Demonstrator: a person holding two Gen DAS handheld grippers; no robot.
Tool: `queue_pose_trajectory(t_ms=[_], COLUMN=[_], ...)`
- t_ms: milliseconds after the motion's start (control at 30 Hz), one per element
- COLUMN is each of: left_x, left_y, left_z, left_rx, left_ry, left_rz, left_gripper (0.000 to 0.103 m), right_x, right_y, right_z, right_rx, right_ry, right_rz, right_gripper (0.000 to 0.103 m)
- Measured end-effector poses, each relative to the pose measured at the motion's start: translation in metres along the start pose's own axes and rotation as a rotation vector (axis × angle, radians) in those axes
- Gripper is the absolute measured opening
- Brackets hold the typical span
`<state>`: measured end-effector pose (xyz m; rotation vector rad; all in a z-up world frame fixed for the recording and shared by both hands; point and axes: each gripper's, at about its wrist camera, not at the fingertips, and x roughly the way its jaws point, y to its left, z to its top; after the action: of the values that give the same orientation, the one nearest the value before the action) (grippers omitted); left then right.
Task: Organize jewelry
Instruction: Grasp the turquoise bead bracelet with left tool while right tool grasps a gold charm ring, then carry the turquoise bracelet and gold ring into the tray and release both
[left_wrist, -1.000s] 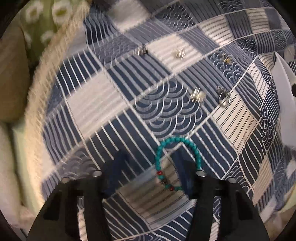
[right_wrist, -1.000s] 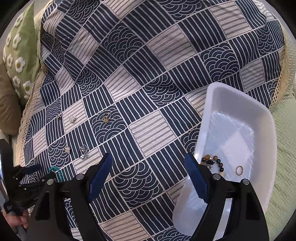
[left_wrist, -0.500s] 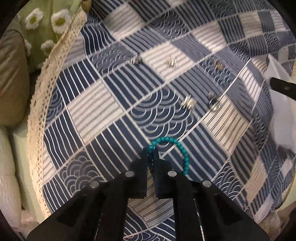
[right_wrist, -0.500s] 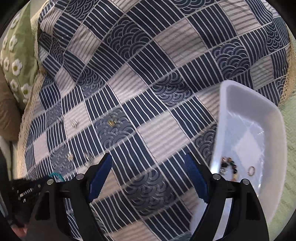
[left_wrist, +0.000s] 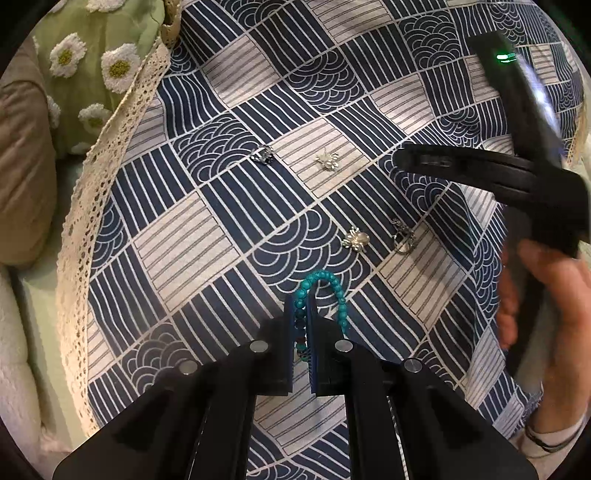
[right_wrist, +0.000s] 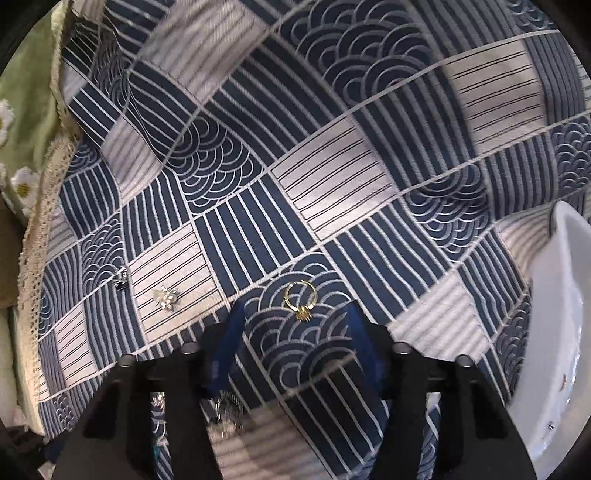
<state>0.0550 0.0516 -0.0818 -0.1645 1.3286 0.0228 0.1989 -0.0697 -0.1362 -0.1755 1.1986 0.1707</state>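
My left gripper (left_wrist: 301, 301) is shut on a turquoise bead bracelet (left_wrist: 327, 291), which loops out past the fingertips over the blue patterned cloth (left_wrist: 221, 236). Silver pieces lie beyond: a spider brooch (left_wrist: 355, 239), a ring (left_wrist: 403, 236), another brooch (left_wrist: 327, 159) and a dark ring (left_wrist: 263, 154). My right gripper (right_wrist: 295, 317) is open, low over the cloth, with a gold ring (right_wrist: 301, 298) lying between its fingertips. The right gripper's body shows at the right of the left wrist view (left_wrist: 517, 177).
A white tray (right_wrist: 565, 332) stands at the right edge of the cloth. A silver brooch (right_wrist: 166, 297) and dark ring (right_wrist: 121, 279) lie left of the right gripper. A green daisy cushion (left_wrist: 92, 62) and lace trim (left_wrist: 96, 177) border the cloth's left.
My left gripper closed on the turquoise bracelet and holds it. My right gripper moved left and down from the tray to straddle the gold ring.
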Motion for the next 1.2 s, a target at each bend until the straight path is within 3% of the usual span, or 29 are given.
queue_pose_trajectory(t_ms=[67, 133, 200, 433, 600, 700, 900, 1033, 1200], left_x=[0.0, 0.001, 0.001, -0.001, -0.028, -0.063, -0.117, -0.126, -0.109], left_y=[-0.002, -0.003, -0.002, 0.003, -0.009, -0.033, -0.108, -0.181, -0.261], left_z=[0.0, 0.0, 0.001, 0.003, 0.003, 0.004, 0.013, 0.028, 0.052], left_rx=[0.002, 0.003, 0.001, -0.02, 0.009, 0.055, 0.179, 0.276, 0.363], left_ry=[0.003, 0.008, 0.008, 0.002, -0.048, -0.117, -0.209, -0.22, -0.205], left_rz=[-0.011, -0.029, -0.023, -0.019, -0.05, -0.098, -0.17, -0.214, -0.269], left_gripper=[0.006, 0.006, 0.006, 0.006, 0.006, 0.006, 0.006, 0.006, 0.006], right_x=[0.006, 0.01, 0.012, 0.004, -0.04, -0.081, -0.155, -0.174, -0.163], right_y=[-0.001, 0.0, 0.001, -0.007, -0.023, -0.041, -0.121, -0.176, -0.237], right_z=[0.002, 0.004, 0.006, 0.006, 0.006, 0.001, -0.026, -0.061, -0.089], right_rx=[0.01, 0.002, -0.005, 0.031, 0.062, 0.066, 0.12, 0.172, 0.237], right_ry=[-0.001, -0.009, -0.018, 0.004, -0.05, -0.101, -0.165, -0.146, -0.058], right_rz=[0.004, 0.007, 0.0, 0.031, 0.059, 0.05, -0.058, -0.137, -0.181], right_gripper=[0.049, 0.04, 0.021, 0.02, 0.02, 0.02, 0.02, 0.02, 0.02])
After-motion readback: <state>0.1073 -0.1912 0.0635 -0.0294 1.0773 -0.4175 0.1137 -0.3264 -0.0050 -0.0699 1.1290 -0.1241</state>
